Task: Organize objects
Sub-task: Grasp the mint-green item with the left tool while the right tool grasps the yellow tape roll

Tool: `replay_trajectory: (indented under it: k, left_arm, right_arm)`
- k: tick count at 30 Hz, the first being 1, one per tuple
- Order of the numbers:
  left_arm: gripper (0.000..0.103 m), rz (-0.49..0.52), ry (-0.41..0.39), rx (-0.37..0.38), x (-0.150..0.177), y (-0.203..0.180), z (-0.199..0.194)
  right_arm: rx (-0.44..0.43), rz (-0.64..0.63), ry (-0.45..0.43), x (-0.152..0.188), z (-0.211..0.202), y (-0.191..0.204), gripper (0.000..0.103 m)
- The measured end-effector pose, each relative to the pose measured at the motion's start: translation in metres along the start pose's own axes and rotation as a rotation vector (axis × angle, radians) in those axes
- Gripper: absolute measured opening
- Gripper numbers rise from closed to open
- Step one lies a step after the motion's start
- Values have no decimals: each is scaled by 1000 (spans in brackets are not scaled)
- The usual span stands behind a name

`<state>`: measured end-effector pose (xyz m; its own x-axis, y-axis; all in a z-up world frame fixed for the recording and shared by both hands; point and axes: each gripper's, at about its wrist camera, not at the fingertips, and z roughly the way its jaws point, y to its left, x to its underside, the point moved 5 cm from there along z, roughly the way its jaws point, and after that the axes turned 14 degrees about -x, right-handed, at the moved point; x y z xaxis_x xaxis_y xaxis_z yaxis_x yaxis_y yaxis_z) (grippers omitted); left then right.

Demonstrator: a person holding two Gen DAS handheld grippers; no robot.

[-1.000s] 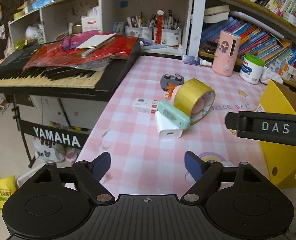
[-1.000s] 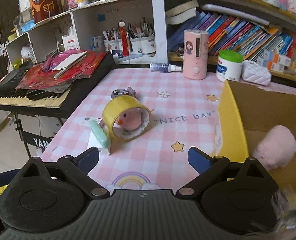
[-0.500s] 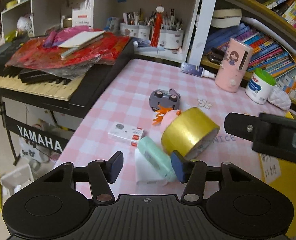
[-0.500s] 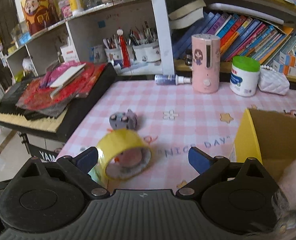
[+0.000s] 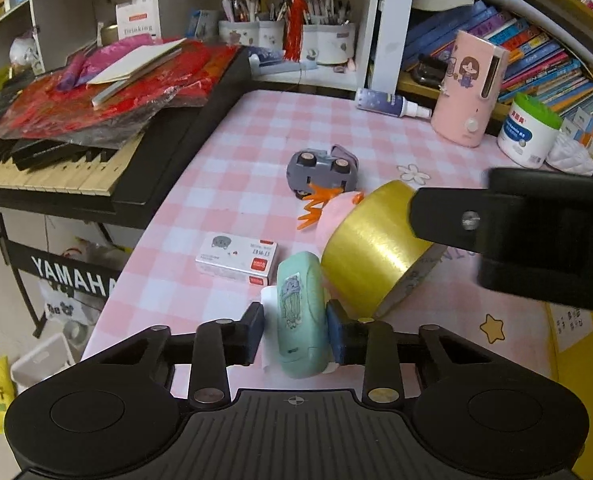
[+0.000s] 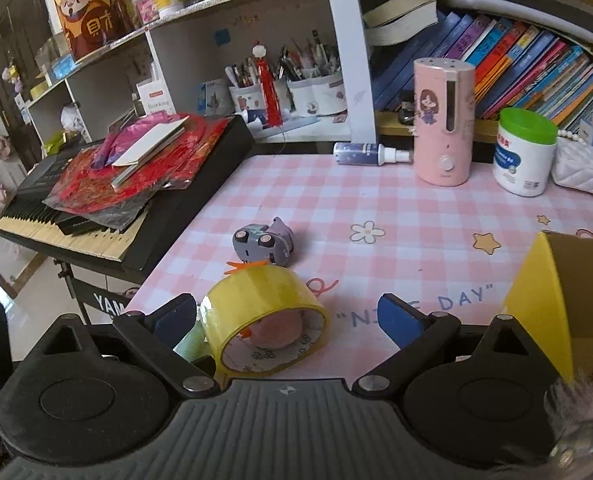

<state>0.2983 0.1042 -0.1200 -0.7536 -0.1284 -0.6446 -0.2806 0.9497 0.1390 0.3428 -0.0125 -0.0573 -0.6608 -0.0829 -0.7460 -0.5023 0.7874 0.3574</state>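
My left gripper has its jaws around a mint-green case that lies on a white charger; the right pad touches it, the left stands just off. A yellow tape roll leans beside it, with a pink duck toy behind it. A grey toy car and a small white box lie nearby. My right gripper is open, its fingers on either side of the tape roll. The yellow box is at the right.
A keyboard piled with red papers stands left of the pink checked table. A pink humidifier, a green-lidded jar, a spray bottle and a white pouch line the back edge under bookshelves.
My left gripper moved forward and narrowed its jaws around the mint-green case. My right gripper moved forward and left toward the tape roll, staying open.
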Motion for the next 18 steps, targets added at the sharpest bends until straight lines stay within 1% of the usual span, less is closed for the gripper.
replay_trajectory:
  k: [2,6,8,11,15,18]
  left_arm:
    - [23,-23,14,23,-1,6,-1]
    - [23,-90,16,30,2,24,-10]
    - [23,-142,17,51,5,36,-17]
    - [23,-191,23,58,10,51,-28]
    - [23,-215,29,59,18,63,-38]
    - [23,-217,31,54,21,67,-42]
  right_arm:
    - [-1,3,10,0,5,-1,100]
    - [-17,3,37,0,18,0,100]
    - [-30,-10,64,2,27,3,102]
    - [-23,-35,88,6,40,6,103]
    - [13,-65,111,12,56,5,103]
    - [16,-64,132,16,71,1,103]
